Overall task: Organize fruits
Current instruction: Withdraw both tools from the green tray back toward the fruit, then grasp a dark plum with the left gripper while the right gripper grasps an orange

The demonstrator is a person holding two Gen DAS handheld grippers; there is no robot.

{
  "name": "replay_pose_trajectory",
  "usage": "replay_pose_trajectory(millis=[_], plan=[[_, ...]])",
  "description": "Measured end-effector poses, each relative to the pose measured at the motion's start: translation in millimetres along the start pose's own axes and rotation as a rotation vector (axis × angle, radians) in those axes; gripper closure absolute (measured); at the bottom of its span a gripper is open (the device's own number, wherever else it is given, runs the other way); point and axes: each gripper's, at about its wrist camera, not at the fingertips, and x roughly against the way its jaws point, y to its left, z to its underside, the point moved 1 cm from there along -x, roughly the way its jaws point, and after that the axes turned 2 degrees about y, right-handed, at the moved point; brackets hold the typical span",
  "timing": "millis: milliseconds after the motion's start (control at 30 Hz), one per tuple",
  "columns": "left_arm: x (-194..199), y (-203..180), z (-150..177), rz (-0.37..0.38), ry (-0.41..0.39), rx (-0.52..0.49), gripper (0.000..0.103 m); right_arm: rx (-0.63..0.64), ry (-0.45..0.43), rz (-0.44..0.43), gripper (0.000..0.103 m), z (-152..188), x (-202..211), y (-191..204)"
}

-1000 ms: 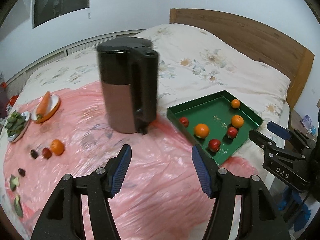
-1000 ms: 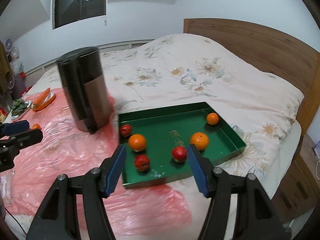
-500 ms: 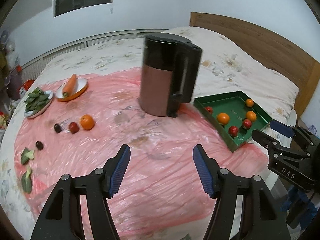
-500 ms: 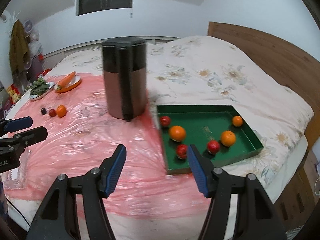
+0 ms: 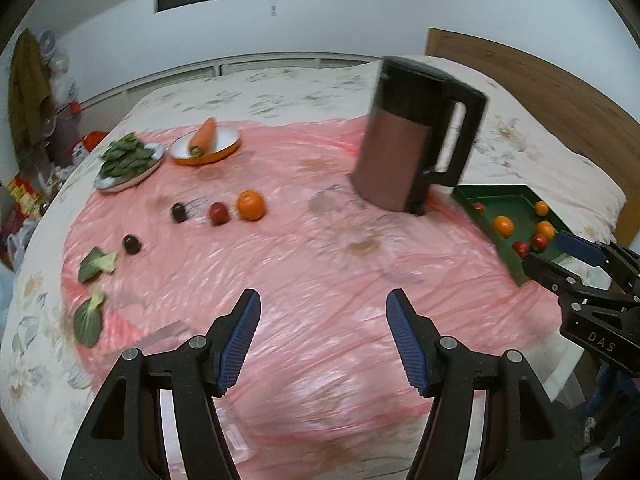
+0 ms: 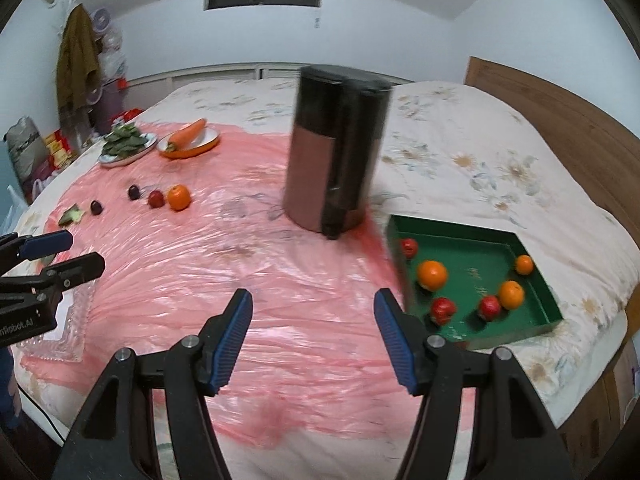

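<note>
We hold our left gripper (image 5: 322, 338) and right gripper (image 6: 313, 334) released, jaws spread and holding nothing, above the pink plastic sheet (image 6: 256, 280). Taking the tall black-and-copper kettle (image 6: 334, 152) as landmark: the shallow green cardboard tray (image 6: 480, 276) lies just right of its base, holding three oranges and three red fruits. Well left of the kettle, a loose orange (image 6: 178, 197), a red fruit (image 6: 156, 199) and two dark plums sit in a row.

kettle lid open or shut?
Shut. The kettle stands upright on the pink sheet, its black lid sitting flat on top.
</note>
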Motion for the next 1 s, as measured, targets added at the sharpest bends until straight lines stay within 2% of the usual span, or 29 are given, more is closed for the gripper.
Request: replay_pose_trajectory(millis=[500,833,1000], plan=[[-16.0,113.8,2.7,-0.160,0.009,0.162,0.044,0.085,0.036,-0.159,0.007,-27.6,-60.3,66.6],[-44.6,199.7,-15.0,-0.205,0.045,0.235,0.044,0.173,0.025,-0.288,0.007,-78.7,-116.5,117.9],[-64.9,225.4,-25.5,-0.194,0.064,0.248,0.044,0.200,0.037,-0.352,0.007,-102.1,-152.9,139.4]])
